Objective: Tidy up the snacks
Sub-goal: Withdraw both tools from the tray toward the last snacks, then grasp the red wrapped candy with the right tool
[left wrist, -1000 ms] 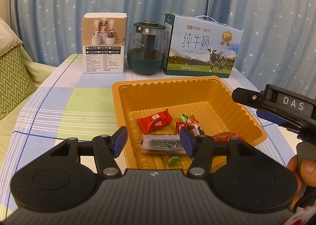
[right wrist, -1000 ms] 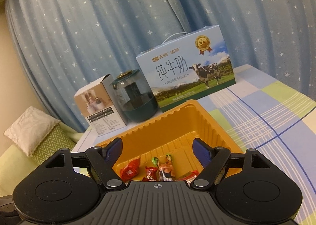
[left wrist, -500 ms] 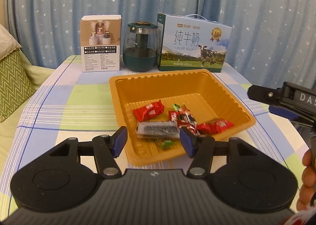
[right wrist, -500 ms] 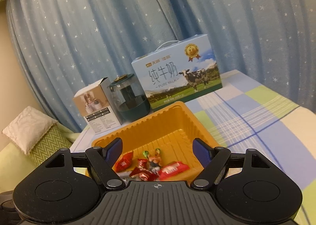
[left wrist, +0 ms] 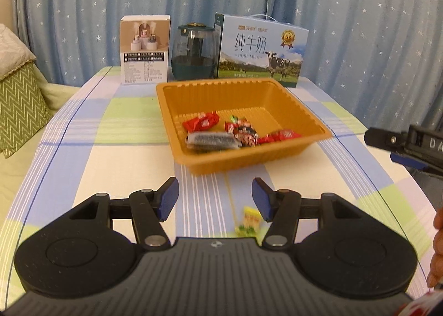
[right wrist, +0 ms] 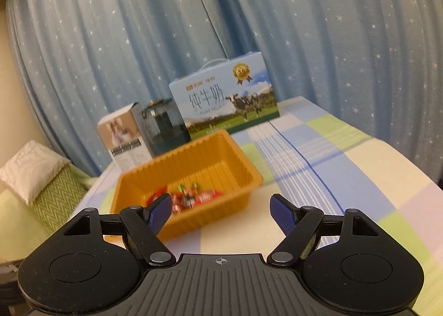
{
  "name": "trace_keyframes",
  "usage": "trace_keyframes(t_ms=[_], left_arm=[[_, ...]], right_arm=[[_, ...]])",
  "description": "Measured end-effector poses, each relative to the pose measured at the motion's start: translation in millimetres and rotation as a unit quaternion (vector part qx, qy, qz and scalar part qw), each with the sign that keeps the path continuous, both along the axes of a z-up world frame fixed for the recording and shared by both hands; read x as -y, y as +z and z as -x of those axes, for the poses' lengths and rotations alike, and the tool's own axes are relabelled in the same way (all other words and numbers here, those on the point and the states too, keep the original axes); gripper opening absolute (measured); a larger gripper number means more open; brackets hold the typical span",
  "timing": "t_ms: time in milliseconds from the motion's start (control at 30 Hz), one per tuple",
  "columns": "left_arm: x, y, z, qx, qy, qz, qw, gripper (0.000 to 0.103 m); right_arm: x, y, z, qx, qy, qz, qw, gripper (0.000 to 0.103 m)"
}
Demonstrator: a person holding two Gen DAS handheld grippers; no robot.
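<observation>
Tray (left wrist: 310,119), orange plastic, ribbed walls, on the checked tablecloth (left wrist: 116,127); taken here as the landmark. Contents: red wrapped snacks (left wrist: 201,122), a dark grey packet (left wrist: 211,140) and several small mixed candies (left wrist: 243,130), all gathered along the tray's near wall.

Behind tray: white product box (left wrist: 145,50), dark green jar (left wrist: 193,53), blue milk carton (left wrist: 261,51), in a row before the starred curtain (left wrist: 360,25).

In front of tray, outside it: one yellow-green candy (left wrist: 249,220) lying on the cloth, close by the inner side of the left gripper's (left wrist: 214,199) right finger.

Left gripper: jaws parted, nothing between the pads; a second ago its fingers sat over the tray's near wall, now the whole tray lies ahead of them with bare cloth between. Right gripper (right wrist: 220,210): jaws wide apart, empty; it too has drawn back from the tray, which now appears smaller and to its left.

Reading: both tools have withdrawn after work at the tray. The stray candy looks like the remaining item; picking it up with the left gripper seems the likely next step.
</observation>
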State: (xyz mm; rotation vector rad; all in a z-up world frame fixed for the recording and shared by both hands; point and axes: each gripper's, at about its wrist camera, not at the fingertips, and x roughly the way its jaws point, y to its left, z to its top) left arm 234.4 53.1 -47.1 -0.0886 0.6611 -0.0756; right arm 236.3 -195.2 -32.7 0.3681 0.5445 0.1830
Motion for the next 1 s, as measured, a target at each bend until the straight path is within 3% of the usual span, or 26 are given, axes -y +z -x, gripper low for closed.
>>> trace_keyframes(t_ms=[333,633,667,733,1000], left_arm=[[4,-20,46,-0.022,0.009,0.008,0.9997,0.059],[-1,-37,56,-0.037,0.014,-0.007,0.9992,0.073],[-2,-38,55,-0.037,0.016,-0.007,0.9992,0.074],[-3,-40,54,-0.04,0.018,-0.004,0.999,0.076],[-5,-51,49,-0.05,0.032,0.003,0.9982,0.079]], right_arm=[[-17,-38,62,-0.035,0.034,0.055,0.997,0.078],[-43,-58,69,-0.042,0.069,0.09,0.993,0.077],[-45,-60,67,-0.043,0.073,0.092,0.992,0.076],[-51,-64,64,-0.046,0.083,0.103,0.99,0.06],[-57,-77,50,-0.061,0.081,0.125,0.987,0.049]])
